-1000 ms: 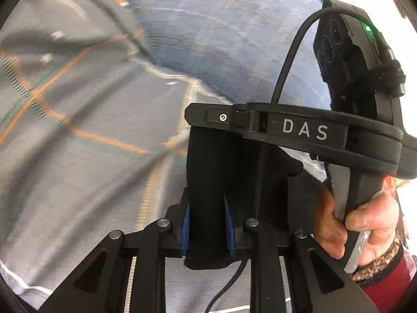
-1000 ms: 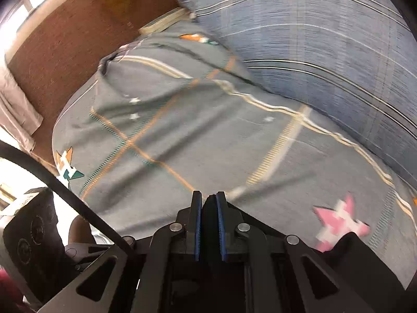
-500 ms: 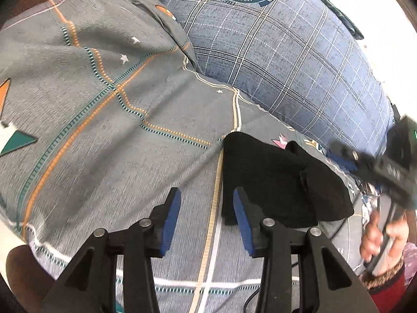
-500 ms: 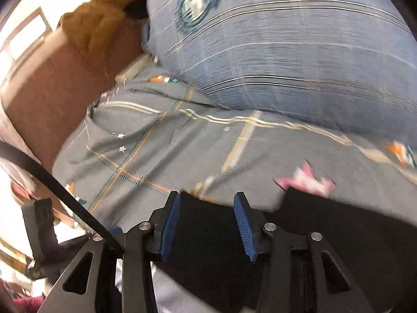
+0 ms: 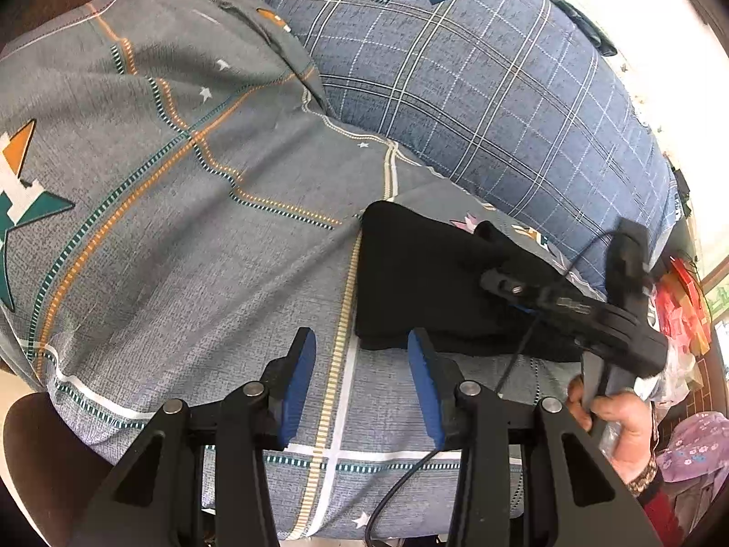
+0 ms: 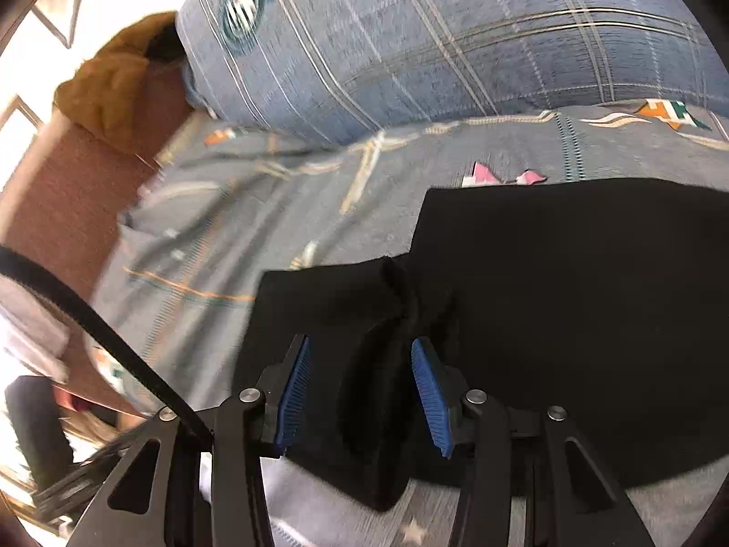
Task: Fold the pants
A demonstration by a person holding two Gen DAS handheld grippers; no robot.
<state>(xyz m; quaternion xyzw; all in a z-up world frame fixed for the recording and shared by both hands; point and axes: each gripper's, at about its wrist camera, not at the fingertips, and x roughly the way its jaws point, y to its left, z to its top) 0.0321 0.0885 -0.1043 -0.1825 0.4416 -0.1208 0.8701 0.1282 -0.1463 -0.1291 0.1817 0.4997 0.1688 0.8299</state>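
The black pants lie folded in a compact bundle on the grey patterned bedsheet. My left gripper is open and empty, just short of the bundle's near left corner. In the right wrist view the pants fill the lower right, with a folded flap lying between the open fingers of my right gripper. The right gripper also shows in the left wrist view, held over the bundle's right end.
A large blue plaid pillow lies behind the pants. A brown blanket sits at the bed's far corner. The bed edge runs along the bottom left. Red packets lie off the bed at right.
Both grippers were shut on the black pants a second ago; both have opened and let go. The pants now lie on the bed, and both grippers have pulled back.
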